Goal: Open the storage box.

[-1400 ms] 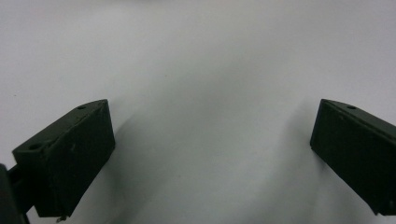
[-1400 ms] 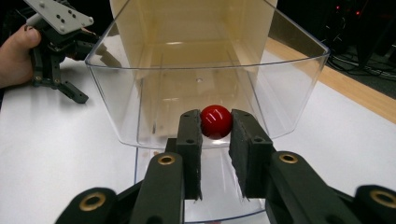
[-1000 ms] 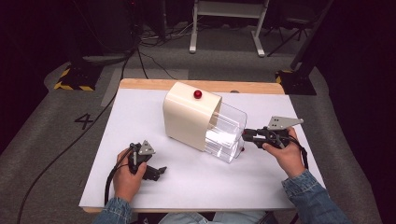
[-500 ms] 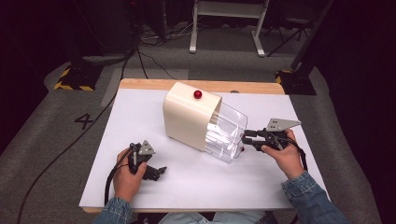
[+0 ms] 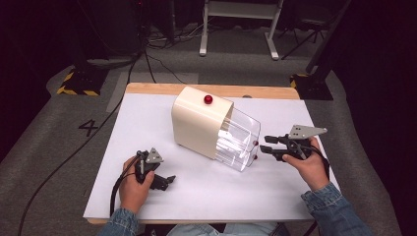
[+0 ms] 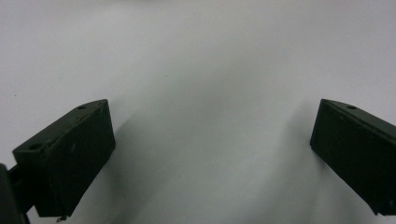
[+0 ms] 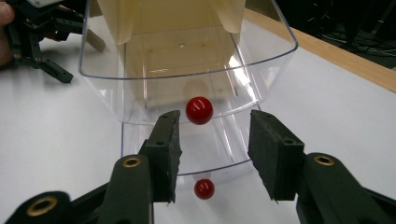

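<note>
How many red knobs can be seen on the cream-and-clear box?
3. One red knob sits on top of the cream box; two are on the clear drawer's front, an upper knob and a lower knob. Others may be hidden behind the box.

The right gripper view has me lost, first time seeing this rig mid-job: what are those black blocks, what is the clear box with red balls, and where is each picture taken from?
No robot arm here: a person holds a two-jaw tool in each hand. The high view looks down on the white table from above the person's side. Each other picture comes from a camera riding on one gripper, looking along its black jaws.

On the table stands a cream box with a red knob on top and a clear drawer pulled out towards the right gripper.

In the right gripper view, that gripper has just been opening its jaws; they stand either side of the drawer's upper red knob without pressing it. A lower red knob sits beneath.

The left gripper rests open over bare table, holding nothing.
</note>
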`<state>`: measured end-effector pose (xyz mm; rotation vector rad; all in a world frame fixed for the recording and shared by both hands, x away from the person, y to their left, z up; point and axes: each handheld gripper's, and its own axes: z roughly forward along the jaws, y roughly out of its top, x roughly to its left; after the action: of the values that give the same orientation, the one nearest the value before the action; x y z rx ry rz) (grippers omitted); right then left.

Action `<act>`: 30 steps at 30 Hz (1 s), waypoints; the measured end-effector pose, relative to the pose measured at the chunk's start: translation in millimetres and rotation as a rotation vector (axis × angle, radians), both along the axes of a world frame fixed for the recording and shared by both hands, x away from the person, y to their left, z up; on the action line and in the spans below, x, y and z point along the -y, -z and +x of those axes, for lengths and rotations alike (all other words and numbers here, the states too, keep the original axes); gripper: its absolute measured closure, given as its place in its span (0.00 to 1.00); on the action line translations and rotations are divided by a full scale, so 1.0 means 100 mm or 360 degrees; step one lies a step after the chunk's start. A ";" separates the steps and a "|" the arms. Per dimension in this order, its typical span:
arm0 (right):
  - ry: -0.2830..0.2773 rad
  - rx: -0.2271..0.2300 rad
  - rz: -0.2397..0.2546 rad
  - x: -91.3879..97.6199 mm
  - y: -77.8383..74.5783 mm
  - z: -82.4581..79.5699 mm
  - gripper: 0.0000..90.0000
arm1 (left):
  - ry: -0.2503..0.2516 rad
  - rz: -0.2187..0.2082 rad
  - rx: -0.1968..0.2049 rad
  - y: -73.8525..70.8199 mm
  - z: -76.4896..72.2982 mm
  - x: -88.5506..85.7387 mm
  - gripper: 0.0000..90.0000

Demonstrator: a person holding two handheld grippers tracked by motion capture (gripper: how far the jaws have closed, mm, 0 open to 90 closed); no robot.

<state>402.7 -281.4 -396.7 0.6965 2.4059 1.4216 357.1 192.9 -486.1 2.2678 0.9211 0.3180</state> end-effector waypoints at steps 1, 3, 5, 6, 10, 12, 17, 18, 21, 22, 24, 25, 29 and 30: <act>0.0004 0.0004 0.0006 0.04 -0.02 -0.03 0.60 | 0.0000 0.0001 0.0000 0.00 0.00 0.00 0.00; 0.0014 0.0006 0.0009 0.10 -0.05 -0.07 0.59 | 0.0000 0.0000 0.0003 0.00 0.00 0.00 0.00; 0.0030 0.0003 0.0015 0.17 -0.08 -0.11 0.58 | 0.0000 0.0000 0.0004 0.00 0.00 0.00 0.00; 0.0039 0.0001 0.0020 0.20 -0.09 -0.13 0.57 | 0.0000 0.0000 0.0005 0.00 0.00 0.00 0.00; 0.0083 -0.0003 0.0020 0.34 -0.12 -0.21 0.54 | -0.0002 -0.0005 -0.0001 0.00 0.00 0.00 0.00; 0.0107 -0.0020 0.0014 0.41 -0.10 -0.25 0.53 | -0.0002 -0.0005 -0.0001 0.00 0.00 0.00 0.00; 0.0205 -0.0073 -0.0029 0.61 0.00 -0.32 0.50 | -0.0001 -0.0004 -0.0005 0.00 0.00 0.00 0.00; 0.0231 -0.0092 -0.0043 0.65 0.04 -0.33 0.49 | -0.0001 -0.0004 -0.0008 0.00 0.00 0.00 0.00; 0.0286 -0.0130 -0.0078 0.77 0.12 -0.36 0.48 | -0.0002 -0.0007 -0.0009 0.00 0.00 0.00 0.00; 0.0286 -0.0130 -0.0078 0.77 0.12 -0.36 0.48 | -0.0002 -0.0007 -0.0009 0.00 0.00 0.00 0.00; 0.0339 -0.0150 -0.0122 0.88 0.21 -0.39 0.47 | 0.0003 -0.0002 -0.0006 0.00 0.00 0.00 0.00; 0.0356 -0.0161 -0.0137 0.91 0.24 -0.40 0.47 | 0.0001 -0.0006 -0.0009 0.00 0.00 0.00 0.00; 0.0385 -0.0172 -0.0225 1.02 0.37 -0.42 0.46 | 0.0003 -0.0001 -0.0009 0.00 0.01 0.00 0.00; 0.0396 -0.0184 -0.0235 1.06 0.42 -0.42 0.46 | 0.0004 -0.0001 -0.0009 0.00 0.01 0.00 0.00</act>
<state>360.5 -387.3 -438.8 1.0232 2.3777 1.1220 357.6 193.1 -485.8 2.2698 0.9213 0.3103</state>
